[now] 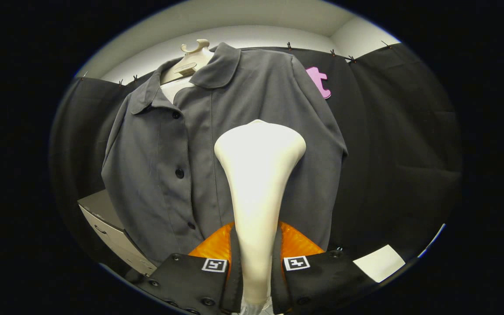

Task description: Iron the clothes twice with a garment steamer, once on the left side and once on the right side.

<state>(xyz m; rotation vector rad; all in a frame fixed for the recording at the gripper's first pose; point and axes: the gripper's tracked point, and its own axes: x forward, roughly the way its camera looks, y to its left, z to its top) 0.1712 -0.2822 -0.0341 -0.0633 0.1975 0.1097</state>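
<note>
- Two fingers of my gripper [255,273] are closed on the steamer [258,175], one pressing each side of its narrow handle; the wide head points up and away from me.
- The shirt [217,148] hangs on a hanger [193,59] straight ahead, beyond the head, collar up and hem down, so its long axis runs top to bottom.
- The head sits over the panel to the right of the button line [180,173], near mid-height; I cannot tell whether it touches the cloth.
- I judge a stroke should follow that vertical axis.
- Open cloth lies above and below the head. A cabinet [103,218] stands beside the shirt's lower left edge, so the left side has less room.
</note>
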